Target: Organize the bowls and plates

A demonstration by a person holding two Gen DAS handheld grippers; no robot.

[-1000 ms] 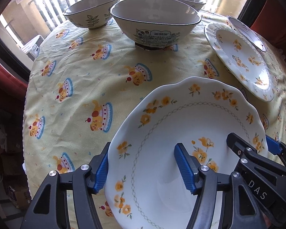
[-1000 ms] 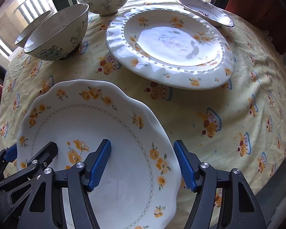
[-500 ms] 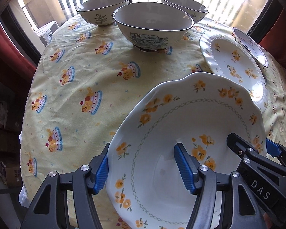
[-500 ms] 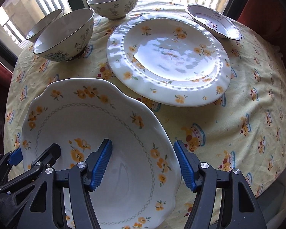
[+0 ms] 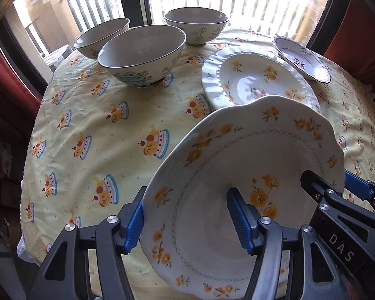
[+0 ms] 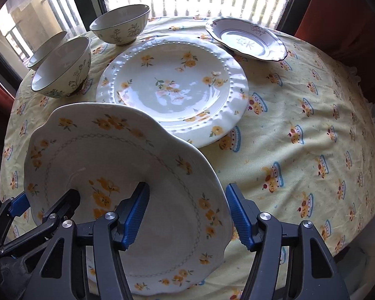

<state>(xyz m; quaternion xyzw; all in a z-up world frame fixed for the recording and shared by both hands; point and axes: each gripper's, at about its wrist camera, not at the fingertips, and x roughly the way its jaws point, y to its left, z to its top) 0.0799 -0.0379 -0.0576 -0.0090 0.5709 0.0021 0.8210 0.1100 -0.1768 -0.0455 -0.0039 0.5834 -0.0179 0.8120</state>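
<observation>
Scalloped plate [image 5: 250, 175] clamped at opposite rims by left tool [image 5: 188, 221] and right tool [image 6: 187, 215], jaws just tightened; now lifted, overlapping beaded plate [image 6: 172, 85].

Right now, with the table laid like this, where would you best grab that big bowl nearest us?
By its rim, from above on the near side: one finger inside, one outside. The big bowl stands upright, mouth open, and probably flares too wide to span. A second bowl crowds behind it, while bare tablecloth lies in front.
</observation>
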